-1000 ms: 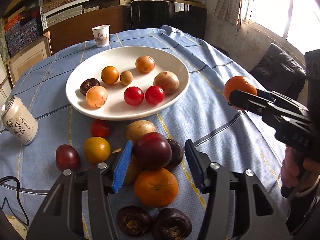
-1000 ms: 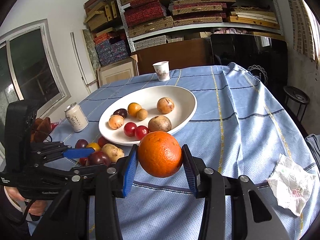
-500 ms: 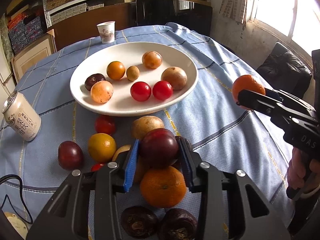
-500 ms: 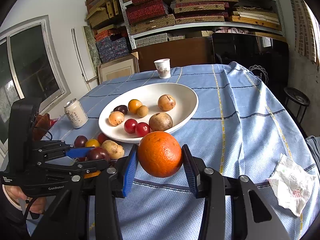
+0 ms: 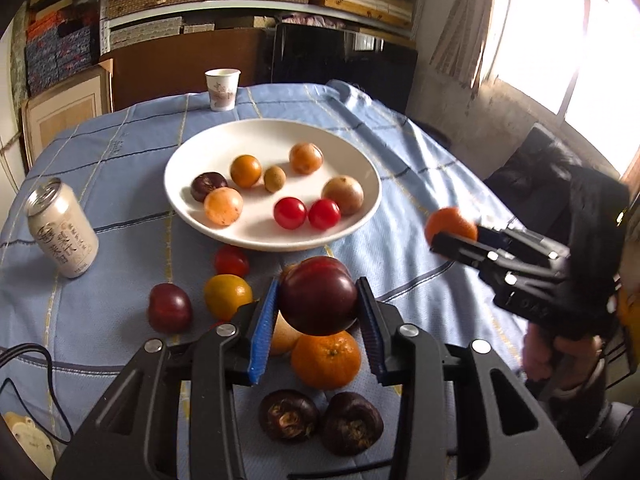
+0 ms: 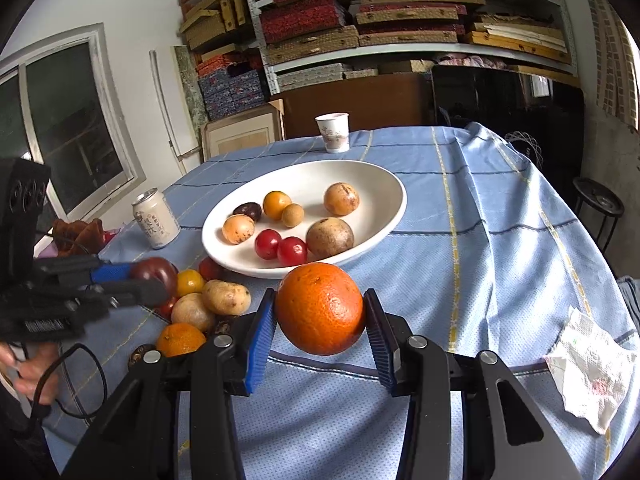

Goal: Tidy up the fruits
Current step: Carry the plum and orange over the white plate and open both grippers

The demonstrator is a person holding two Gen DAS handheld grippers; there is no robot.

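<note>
My left gripper (image 5: 318,304) is shut on a dark red plum (image 5: 318,298) and holds it above a pile of loose fruit (image 5: 326,360) on the blue tablecloth, near the front of the white plate (image 5: 200,216). My right gripper (image 6: 320,312) is shut on a large orange (image 6: 320,308) and holds it above the cloth in front of the plate (image 6: 384,220). The plate holds several small fruits. In the left wrist view the right gripper (image 5: 452,236) with its orange (image 5: 450,222) is to the right of the plate.
A drink can (image 5: 62,228) stands left of the plate and a paper cup (image 5: 222,88) behind it. A crumpled napkin (image 6: 592,368) lies at the right in the right wrist view. A cable (image 5: 24,364) trails at the lower left.
My left gripper closed on the dark red plum and lifted it off the pile. My right gripper kept hold of the orange and barely moved.
</note>
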